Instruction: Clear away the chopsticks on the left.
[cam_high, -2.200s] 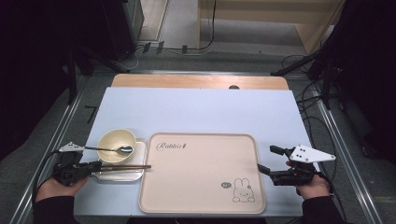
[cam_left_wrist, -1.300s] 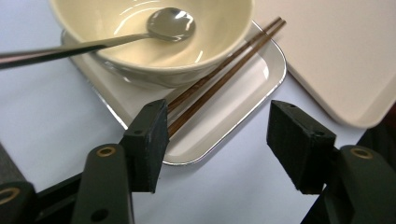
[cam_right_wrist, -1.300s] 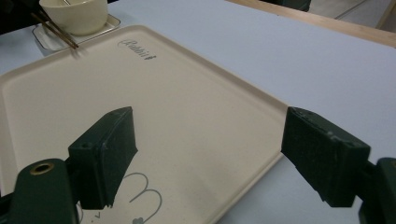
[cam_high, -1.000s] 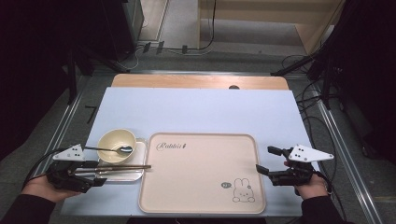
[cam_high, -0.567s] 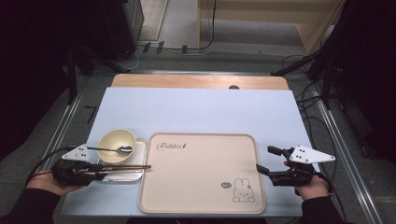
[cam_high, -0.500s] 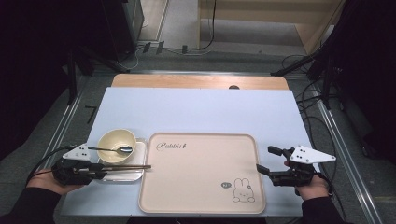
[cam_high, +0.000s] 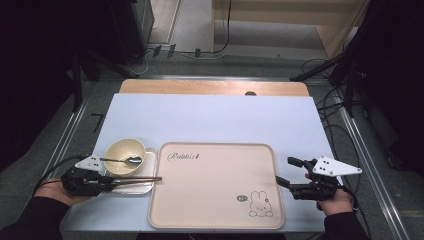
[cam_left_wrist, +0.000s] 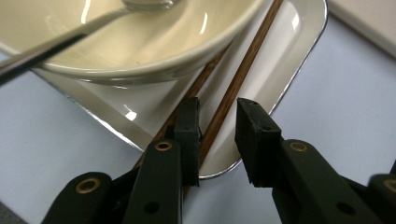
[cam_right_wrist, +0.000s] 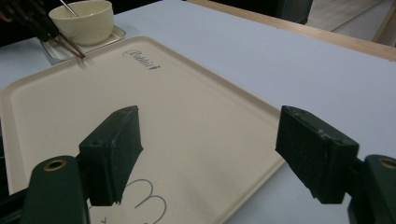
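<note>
A cream bowl (cam_high: 125, 151) with a metal spoon (cam_high: 122, 160) in it stands on a small white plate (cam_high: 148, 165) at the front left. Two brown chopsticks (cam_high: 136, 179) lie along the plate's near side. My left gripper (cam_high: 107, 184) reaches in from the left at their ends. In the left gripper view, one chopstick (cam_left_wrist: 243, 70) runs between the jaws of the left gripper (cam_left_wrist: 217, 126) and the other passes under the left jaw. The jaws have just been closing, and a gap still shows at the right pad. My right gripper (cam_high: 285, 171) stands open at the right edge of the beige tray (cam_high: 215, 190).
The tray (cam_right_wrist: 163, 107) bears a rabbit drawing and lettering and holds nothing. The bowl (cam_right_wrist: 84, 21) and chopsticks (cam_right_wrist: 72, 46) show far off in the right gripper view. A wooden strip (cam_high: 215, 87) lines the table's far edge, with cables on the floor beyond.
The left hand has shifted slightly at the plate's left side, its grey top plate moving a little toward the bowl. The right hand has stayed where it was.
</note>
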